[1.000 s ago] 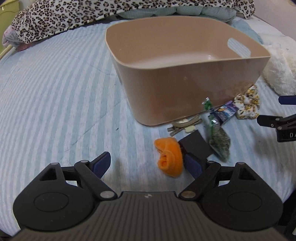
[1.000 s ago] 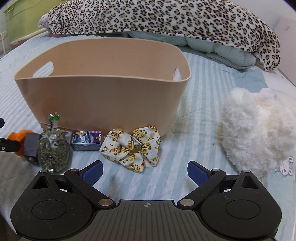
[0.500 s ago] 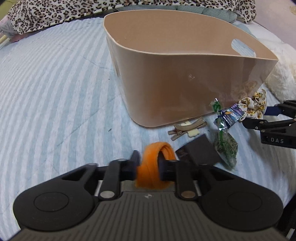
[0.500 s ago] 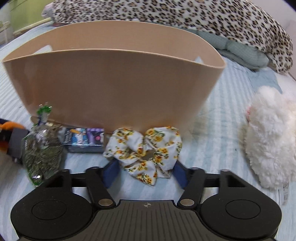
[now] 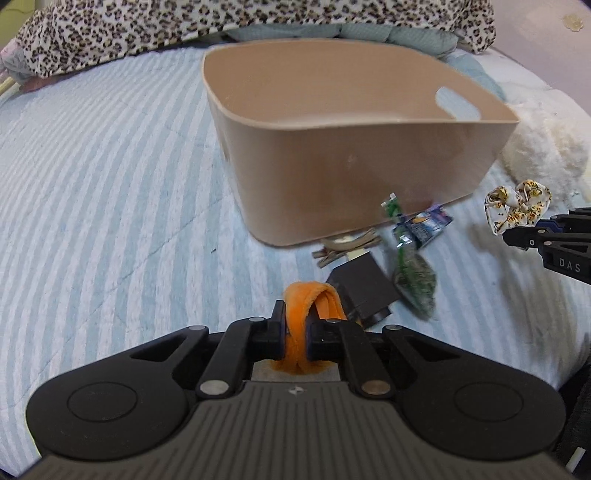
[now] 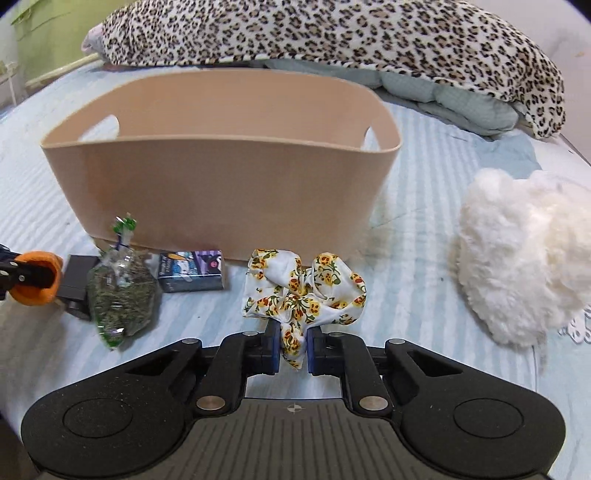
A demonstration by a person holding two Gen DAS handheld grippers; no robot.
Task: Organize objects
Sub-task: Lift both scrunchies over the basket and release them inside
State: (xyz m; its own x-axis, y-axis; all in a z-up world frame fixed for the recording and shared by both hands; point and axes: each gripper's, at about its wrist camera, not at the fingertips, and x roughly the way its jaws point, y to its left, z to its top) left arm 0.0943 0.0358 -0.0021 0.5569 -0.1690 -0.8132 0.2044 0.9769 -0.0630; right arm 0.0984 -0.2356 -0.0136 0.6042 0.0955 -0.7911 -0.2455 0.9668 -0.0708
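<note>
A beige plastic bin (image 5: 362, 147) (image 6: 221, 184) stands on the striped bed. My left gripper (image 5: 295, 332) is shut on an orange fabric band (image 5: 310, 299), lifted a little in front of the bin; it also shows in the right wrist view (image 6: 37, 284). My right gripper (image 6: 291, 350) is shut on a white floral scrunchie (image 6: 303, 288), held above the bed; the scrunchie also shows in the left wrist view (image 5: 517, 208). A dark box (image 5: 364, 286), a bag of dried herbs (image 6: 120, 299), a small printed box (image 6: 192, 271) and a wooden hair clip (image 5: 345, 245) lie by the bin's front wall.
A fluffy white plush (image 6: 524, 254) lies right of the bin. A leopard-print blanket (image 6: 332, 33) and a grey-green quilt (image 6: 443, 99) lie behind it. A green container (image 6: 40, 33) stands at the far left.
Both grippers went from open to shut, the left on the orange band and the right on the scrunchie. Both items are now lifted off the bed.
</note>
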